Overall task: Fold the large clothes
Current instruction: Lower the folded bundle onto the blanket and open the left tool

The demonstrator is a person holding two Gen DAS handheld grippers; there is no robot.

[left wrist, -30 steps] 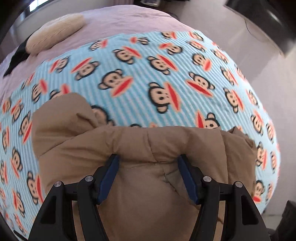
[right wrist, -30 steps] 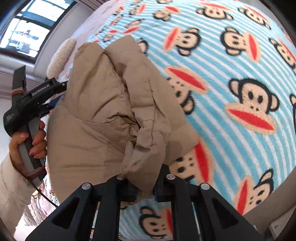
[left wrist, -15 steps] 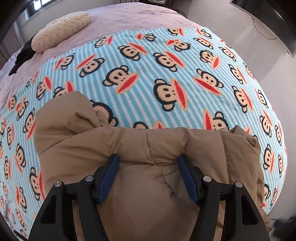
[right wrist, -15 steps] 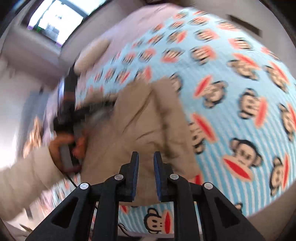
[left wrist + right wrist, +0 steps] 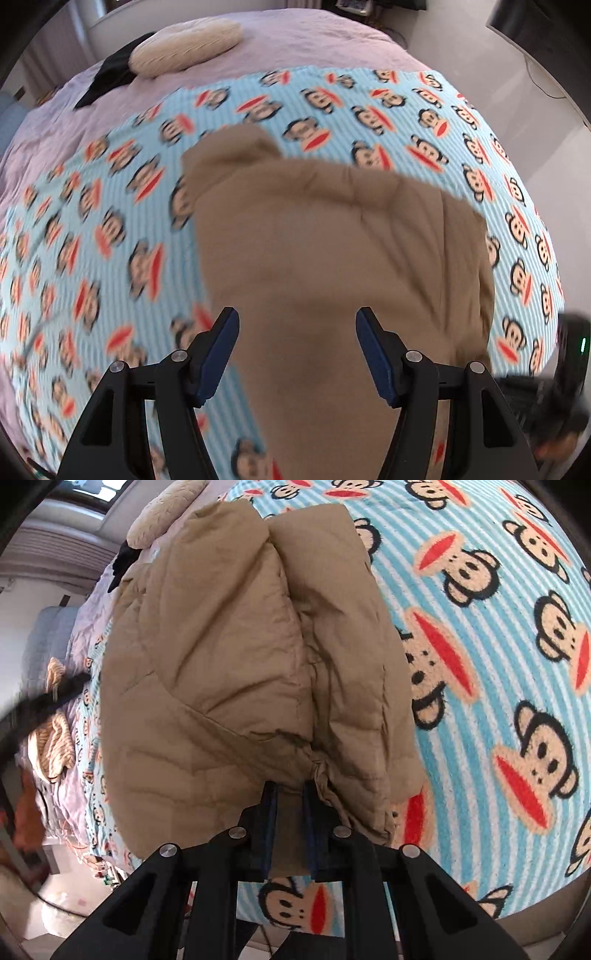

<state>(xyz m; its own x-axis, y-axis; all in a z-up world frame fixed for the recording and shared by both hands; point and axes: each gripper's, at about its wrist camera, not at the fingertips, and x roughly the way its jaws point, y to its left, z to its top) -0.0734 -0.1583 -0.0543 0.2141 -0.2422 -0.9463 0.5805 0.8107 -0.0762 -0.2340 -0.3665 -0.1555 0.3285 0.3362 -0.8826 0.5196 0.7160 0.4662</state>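
Risk — one-sided hold on tan jacket (image 5: 236, 657).
Right tongs (image 5: 290, 794) closing on its hem, left tongs (image 5: 297, 354) apart above it; bulk ahead on bed (image 5: 332, 44) — fold may slump.

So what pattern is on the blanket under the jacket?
Blue-and-white stripes with cartoon monkey faces, clearest in the right wrist view.

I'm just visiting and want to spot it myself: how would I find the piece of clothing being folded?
Look at the bed, where a blue striped blanket printed with monkey faces is spread. On that blanket lies a puffy quilted tan jacket. It is the only plain, pattern-free brown bundle there.
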